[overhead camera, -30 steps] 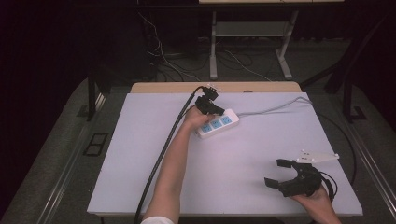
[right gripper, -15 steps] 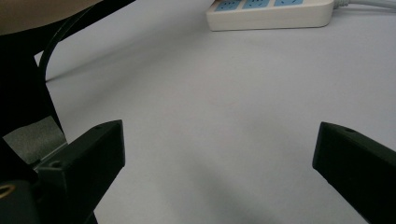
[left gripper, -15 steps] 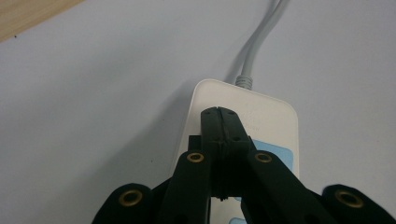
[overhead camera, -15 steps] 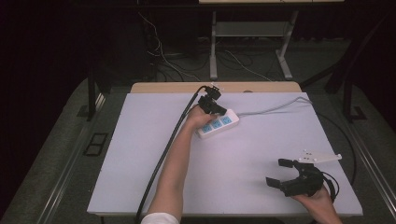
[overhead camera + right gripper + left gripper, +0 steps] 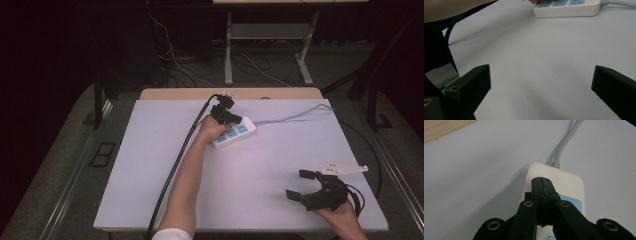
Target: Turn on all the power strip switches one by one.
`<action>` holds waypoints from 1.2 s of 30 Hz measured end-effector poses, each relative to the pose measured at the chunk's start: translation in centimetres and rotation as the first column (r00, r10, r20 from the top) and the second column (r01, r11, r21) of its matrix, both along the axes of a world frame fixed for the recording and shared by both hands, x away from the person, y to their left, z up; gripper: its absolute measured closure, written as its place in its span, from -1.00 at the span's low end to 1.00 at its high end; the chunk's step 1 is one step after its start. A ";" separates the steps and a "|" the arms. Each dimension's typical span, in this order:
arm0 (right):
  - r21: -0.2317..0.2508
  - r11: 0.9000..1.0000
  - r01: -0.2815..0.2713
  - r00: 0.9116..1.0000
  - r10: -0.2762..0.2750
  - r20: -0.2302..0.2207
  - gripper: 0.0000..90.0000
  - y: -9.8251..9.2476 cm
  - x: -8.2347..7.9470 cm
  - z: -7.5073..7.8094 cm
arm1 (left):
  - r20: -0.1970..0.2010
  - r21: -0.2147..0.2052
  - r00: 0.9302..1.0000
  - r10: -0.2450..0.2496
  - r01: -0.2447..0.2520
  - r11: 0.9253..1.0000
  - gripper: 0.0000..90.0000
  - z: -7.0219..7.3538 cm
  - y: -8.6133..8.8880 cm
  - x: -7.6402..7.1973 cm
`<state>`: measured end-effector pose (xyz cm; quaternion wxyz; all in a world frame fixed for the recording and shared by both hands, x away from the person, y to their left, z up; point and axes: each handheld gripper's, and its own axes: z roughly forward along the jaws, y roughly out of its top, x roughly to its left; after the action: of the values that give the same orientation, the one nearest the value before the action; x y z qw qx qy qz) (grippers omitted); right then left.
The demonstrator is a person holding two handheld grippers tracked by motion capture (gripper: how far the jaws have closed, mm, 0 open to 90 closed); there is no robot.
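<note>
the power strip [image 5: 234, 134] is seen at the far middle of the counter [image 5: 150, 165], cord trailing right. the left claw [image 5: 541, 185] is pressed together over it; the right claw [image 5: 304, 185] is held apart, well away. the strip is judged light, rigid, smooth; best gripped across its narrow sides.

left hand-held gripper [image 5: 541, 181]: we see black jaws, brass-ringed screws, thick black cable
right hand-held gripper [image 5: 303, 185]: black, grey three-cornered plate
sleeve [image 5: 171, 234]: white

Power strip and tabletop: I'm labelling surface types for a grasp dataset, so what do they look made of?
Power strip: likely moulded plastic, smooth white with a soft sheen, rounded corners, blue socket panels.
Tabletop: a matte pale sheet, no glare; a wood-look edge shows at the far side. Exact material unclear.
</note>
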<state>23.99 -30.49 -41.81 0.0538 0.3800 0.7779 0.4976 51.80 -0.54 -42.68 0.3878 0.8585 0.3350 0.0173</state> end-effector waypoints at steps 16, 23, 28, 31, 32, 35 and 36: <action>-0.006 1.000 -0.004 1.000 0.004 -0.005 -0.95 0.2 0.2 -0.1 | 0.089 -0.001 0.996 -0.021 0.021 1.000 0.87 3.4 1.4 -1.9; -0.007 1.000 -0.002 1.000 0.002 -0.002 -0.95 0.2 0.2 -0.1 | 0.101 -0.055 0.995 -0.013 0.018 0.998 0.42 4.1 3.9 -3.7; -0.009 1.000 -0.005 1.000 0.005 -0.003 -0.95 0.4 0.2 -0.1 | 0.098 -0.098 0.995 0.030 -0.020 0.995 -0.35 4.7 5.9 -5.0; -0.006 1.000 -0.003 1.000 0.003 -0.002 -0.95 0.3 0.2 -0.1 | 0.092 -0.109 0.995 0.033 -0.023 0.994 -0.78 4.7 7.1 -6.1; -0.005 1.000 -0.004 1.000 0.004 -0.002 -0.95 0.3 0.2 -0.1 | 0.091 -0.108 0.995 0.030 -0.020 0.994 -0.82 4.6 7.5 -6.5; -0.005 1.000 -0.005 1.000 0.005 -0.001 -0.95 0.3 0.2 -0.1 | 0.082 -0.118 0.995 0.047 -0.037 0.992 -1.00 4.5 8.6 -7.7; -0.005 1.000 -0.006 1.000 0.006 -0.001 -0.95 0.4 0.1 -0.1 | 0.088 -0.125 0.995 0.055 -0.044 0.991 -1.00 4.5 9.1 -8.1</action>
<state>24.14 -30.14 -41.91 0.0529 0.3777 0.7803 0.4956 43.69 8.52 -38.19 0.4544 0.8227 0.3384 0.0455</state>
